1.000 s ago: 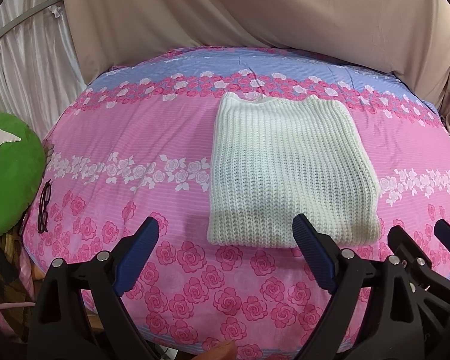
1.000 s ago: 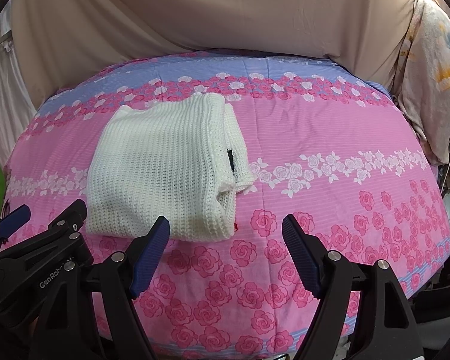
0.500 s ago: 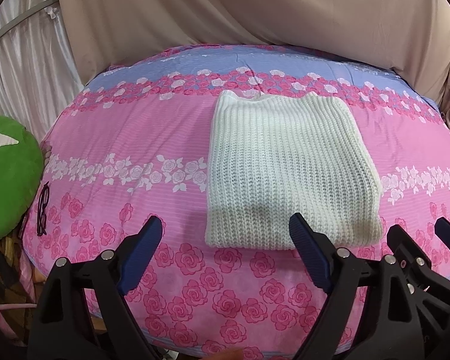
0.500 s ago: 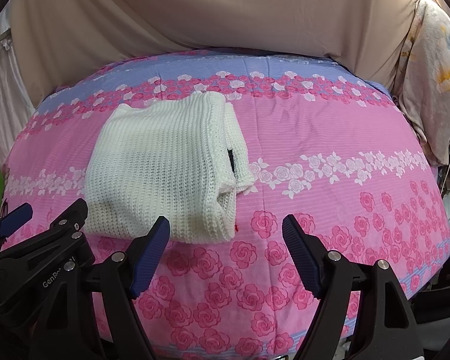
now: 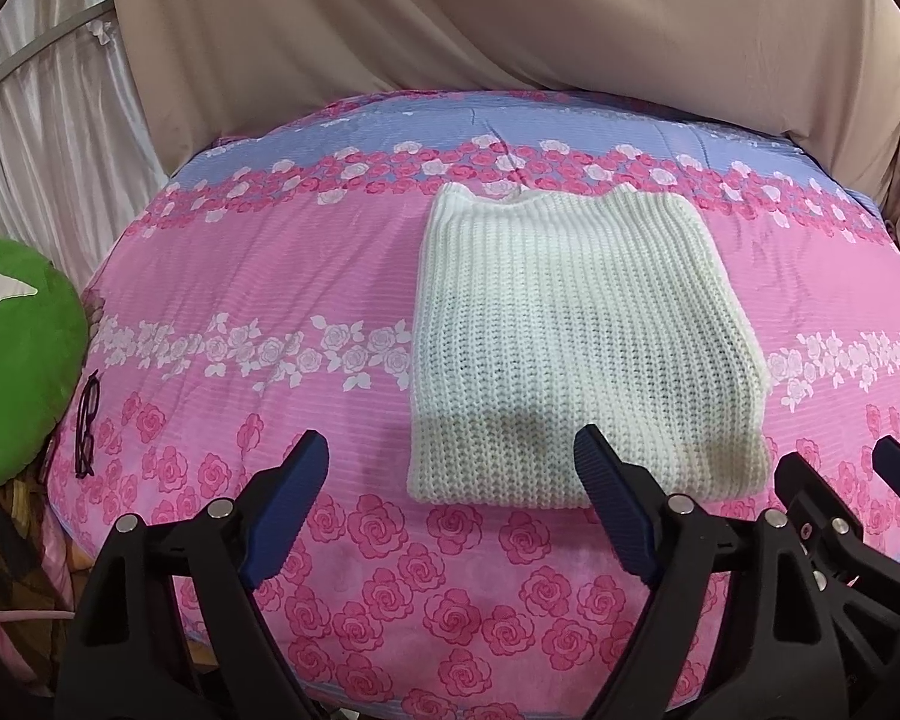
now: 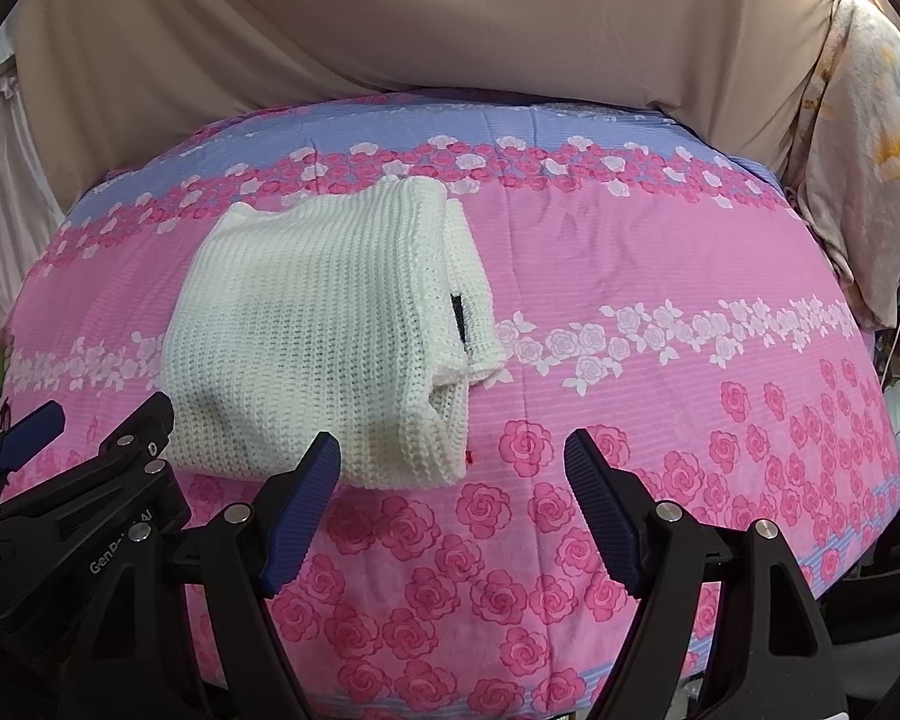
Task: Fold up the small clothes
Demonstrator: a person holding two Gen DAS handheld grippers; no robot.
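- Far left of the white knit sweater (image 5: 576, 342), I am seeing a green cushion (image 5: 18, 360) sitting at the bedspread's edge; the frame is cutting most of it off, so I cannot tell its full shape.
- Between that cushion and the sweater, a pair of dark glasses (image 5: 87, 426) is lying on the pink rose bedspread (image 5: 258, 276), too small for me to make out more.
- My left gripper (image 5: 450, 501) is hanging just in front of the sweater's near edge with its blue pads spread wide and nothing between them; its right pad is overlapping the sweater's near hem in the left wrist view, so I cannot tell whether it is touching.
- The sweater is lying folded into a flat rectangle on the bedspread, toward the far half of the bed.
- From the right wrist view, the sweater (image 6: 324, 336) is showing loose layers along its right side, with a dark strip (image 6: 457, 318) peeking out between them; I cannot tell what it is.
- My right gripper (image 6: 450, 495) is hovering off the sweater's near right corner, pads wide apart and gripping nothing.
- Right of the sweater, a pale printed cloth (image 6: 858, 180) is hanging at the bed's edge, partly cut off.
- Behind the sweater, a beige drape (image 6: 450, 24) is hiding everything beyond the bed.
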